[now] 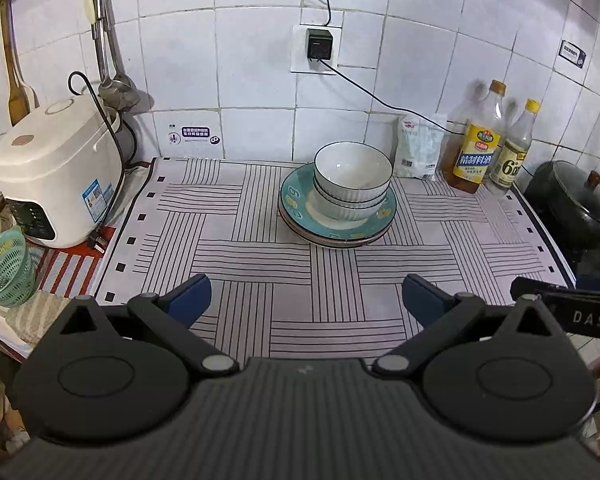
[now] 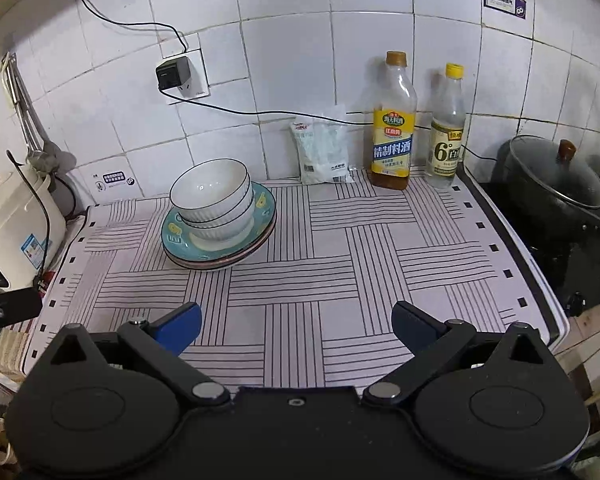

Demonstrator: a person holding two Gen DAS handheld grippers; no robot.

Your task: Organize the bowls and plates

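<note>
A stack of white ribbed bowls (image 1: 353, 178) (image 2: 214, 198) sits on a teal patterned plate (image 1: 296, 196) (image 2: 176, 236), which lies on more plates near the tiled back wall. All of this rests on a striped mat (image 1: 260, 248) (image 2: 340, 256). My left gripper (image 1: 306, 298) stands open over the mat's front part, well short of the stack, with nothing between its blue pads. My right gripper (image 2: 296, 326) is open too, over the mat to the right of the stack, and holds nothing.
A white rice cooker (image 1: 56, 176) (image 2: 8, 228) stands at the left, with a green basket (image 1: 4, 272) in front of it. A white bag (image 2: 324, 148) and two bottles (image 2: 394, 128) (image 2: 446, 132) line the back wall. A dark lidded pot (image 2: 552, 188) sits on the stove at the right.
</note>
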